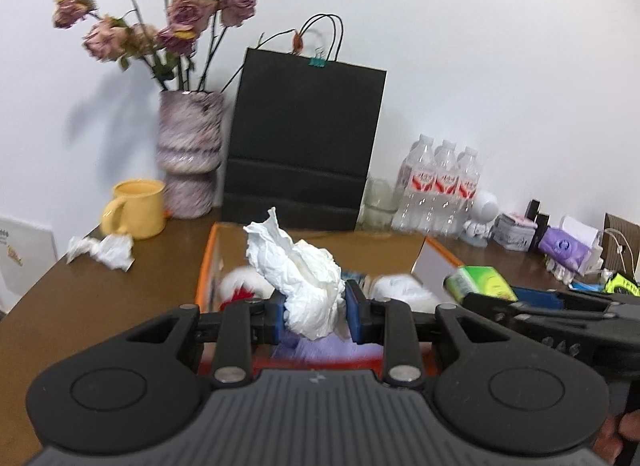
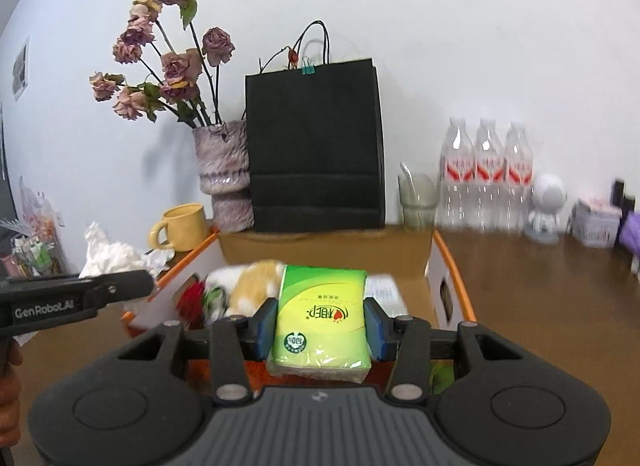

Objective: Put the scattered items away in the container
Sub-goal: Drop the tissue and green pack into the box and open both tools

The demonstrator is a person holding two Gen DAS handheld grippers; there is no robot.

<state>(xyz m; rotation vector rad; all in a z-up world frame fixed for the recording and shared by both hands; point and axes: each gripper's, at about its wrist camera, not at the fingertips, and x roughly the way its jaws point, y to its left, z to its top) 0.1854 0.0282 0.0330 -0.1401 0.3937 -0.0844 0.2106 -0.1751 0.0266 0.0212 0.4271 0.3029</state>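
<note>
On the left of the table (image 1: 120, 306), a crumpled tissue (image 1: 104, 250) lies loose beside the yellow mug (image 1: 136, 207), so I judge the tidying only partly done. Over the orange-rimmed box (image 1: 206, 262), which already holds several things, the left gripper (image 1: 316, 306) is clamped on a wad of white tissue (image 1: 300, 270), and to its right the right gripper (image 2: 320, 324) grips a green tissue pack (image 2: 320, 314); both loads have yet to be dropped in. The box's contents are blurred and half hidden behind the grippers, so I cannot name them.
</note>
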